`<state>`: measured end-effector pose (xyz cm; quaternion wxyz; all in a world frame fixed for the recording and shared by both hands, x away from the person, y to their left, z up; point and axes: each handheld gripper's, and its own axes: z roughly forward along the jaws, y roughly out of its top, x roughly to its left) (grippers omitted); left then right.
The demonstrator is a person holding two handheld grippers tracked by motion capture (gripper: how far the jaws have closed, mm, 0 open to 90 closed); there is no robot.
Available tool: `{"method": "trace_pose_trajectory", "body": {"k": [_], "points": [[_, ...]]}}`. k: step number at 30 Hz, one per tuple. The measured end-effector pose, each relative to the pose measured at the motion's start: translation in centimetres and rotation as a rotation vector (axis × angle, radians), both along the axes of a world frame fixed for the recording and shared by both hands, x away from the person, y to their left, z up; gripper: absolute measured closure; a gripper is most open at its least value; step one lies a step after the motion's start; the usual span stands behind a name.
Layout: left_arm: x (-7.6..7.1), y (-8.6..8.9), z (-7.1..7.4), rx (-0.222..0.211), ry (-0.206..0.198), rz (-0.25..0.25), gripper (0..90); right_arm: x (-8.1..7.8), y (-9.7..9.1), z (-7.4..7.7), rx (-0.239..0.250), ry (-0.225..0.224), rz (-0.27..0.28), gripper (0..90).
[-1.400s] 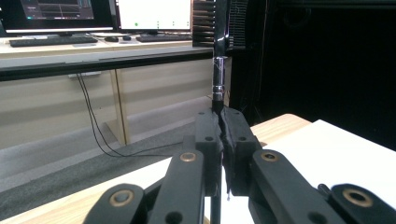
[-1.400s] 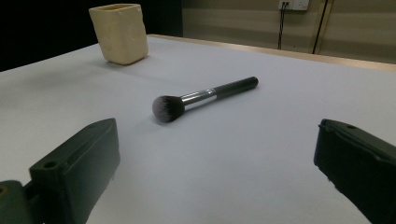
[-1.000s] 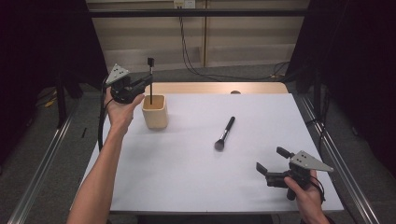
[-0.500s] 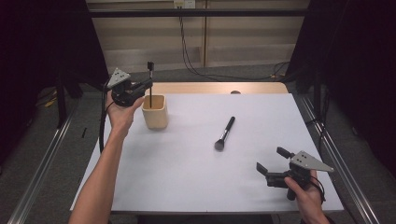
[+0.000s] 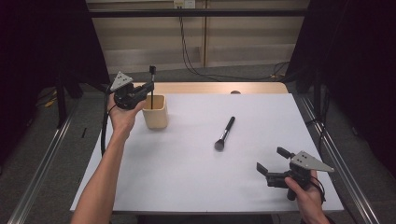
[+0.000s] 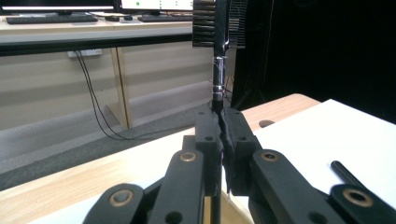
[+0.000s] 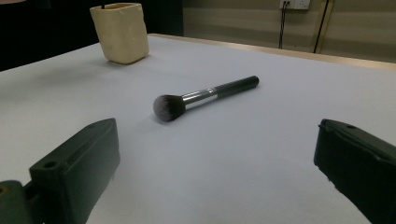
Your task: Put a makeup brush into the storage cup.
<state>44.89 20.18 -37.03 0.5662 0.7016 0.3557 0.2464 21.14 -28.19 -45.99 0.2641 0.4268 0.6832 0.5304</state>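
**Left gripper holds a brush upright above the cup, right gripper idle**

The cream cup [image 5: 155,111] stands on the white table [image 5: 187,177] toward its far left part, and serves here as the landmark. Directly above the cup's opening, the left gripper [image 5: 148,88] has its jaws pressed together on the thin black handle of a flat brush [image 5: 152,81], which stands upright with its lower end reaching into the cup and its head at the top. In the left gripper view the brush's [image 6: 218,56] silver ferrule and dark comb-like head rise straight from the closed jaws of the left gripper [image 6: 219,140].

A round makeup brush [image 5: 224,133] lies flat on the table to the right of the cup and well apart from it, bristles pointing toward the person's side.

The right gripper [image 5: 270,161] rests far from the cup, at the near right corner of the table, jaws spread wide and holding nothing. In its own view the makeup brush [image 7: 205,97] lies ahead between the spread jaws, with the cup [image 7: 120,31] beyond at the left
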Motion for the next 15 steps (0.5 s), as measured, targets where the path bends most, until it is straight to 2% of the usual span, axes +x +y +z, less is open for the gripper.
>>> {"method": "trace_pose_trajectory", "body": {"k": [15], "points": [[-0.2, 0.6, -1.8, 0.013, 0.033, 0.001, 86.1, 0.0, 0.0, 0.0, -0.002, -0.001, 0.000, 0.0]]}}
